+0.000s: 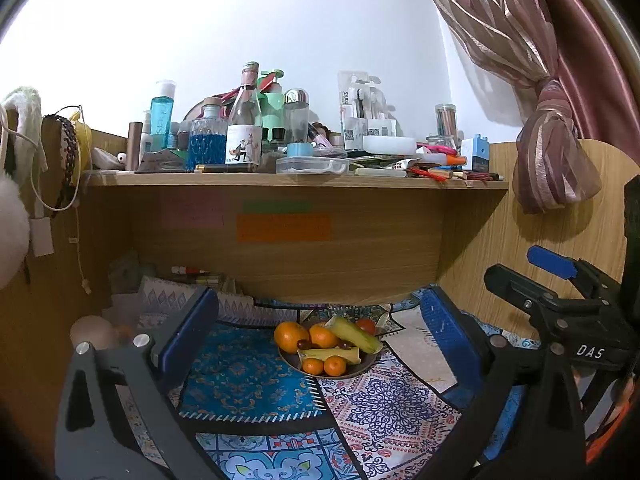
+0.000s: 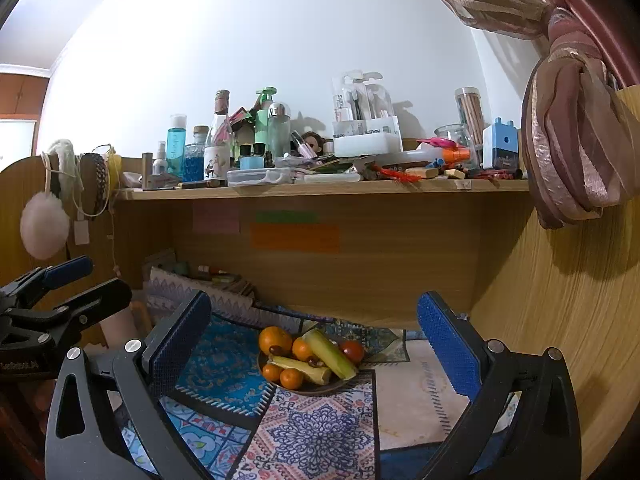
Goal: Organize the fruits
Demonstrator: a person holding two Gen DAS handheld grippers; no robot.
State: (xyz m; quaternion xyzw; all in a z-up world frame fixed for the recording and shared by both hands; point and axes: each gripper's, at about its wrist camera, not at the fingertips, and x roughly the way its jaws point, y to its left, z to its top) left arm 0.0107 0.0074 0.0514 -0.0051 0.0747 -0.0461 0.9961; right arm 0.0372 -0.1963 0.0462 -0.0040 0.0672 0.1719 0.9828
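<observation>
A dark round plate (image 1: 362, 368) (image 2: 320, 389) sits on a patterned cloth under a wooden shelf. It holds several oranges (image 1: 291, 336) (image 2: 275, 340), two pieces of corn (image 1: 354, 334) (image 2: 330, 352), a red tomato (image 1: 366, 326) (image 2: 352, 351) and small dark red fruits (image 1: 306, 345). My left gripper (image 1: 318, 336) is open and empty, held back from the plate. My right gripper (image 2: 314, 332) is open and empty, also back from the plate. The right gripper shows at the right of the left wrist view (image 1: 540, 276); the left one shows at the left of the right wrist view (image 2: 80, 280).
A patchwork cloth (image 1: 380, 404) (image 2: 320, 432) covers the desk. The shelf (image 1: 296, 179) (image 2: 320, 190) above is crowded with bottles, boxes and pens. Wooden side panels close in left and right. A knotted curtain (image 1: 552, 148) (image 2: 572, 152) hangs at right. Books lean at back left (image 2: 192, 284).
</observation>
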